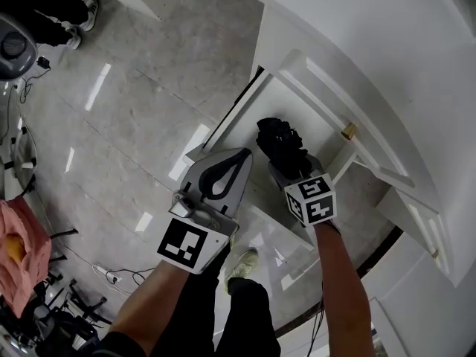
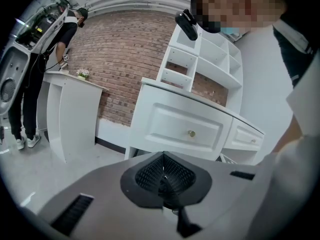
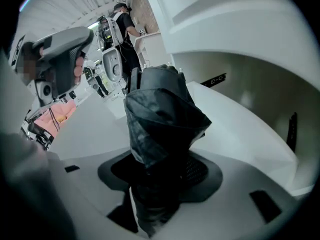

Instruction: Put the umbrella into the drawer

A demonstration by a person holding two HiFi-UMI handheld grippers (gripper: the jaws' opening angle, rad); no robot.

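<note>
A black folded umbrella stands out of my right gripper, which is shut on its lower end. It hangs over the open white drawer of a white cabinet. In the right gripper view the umbrella rises from between the jaws of the right gripper, with the drawer's white inner wall behind it. My left gripper is shut and empty, just left of the umbrella at the drawer's near corner. The left gripper view shows the left gripper with pads pressed together, facing a closed drawer with a brass knob.
Another brass knob sticks out of a closed drawer above the open one. My feet stand on the glossy tile floor below the grippers. A pink cloth and cables lie at the left. Another person stands by a white counter.
</note>
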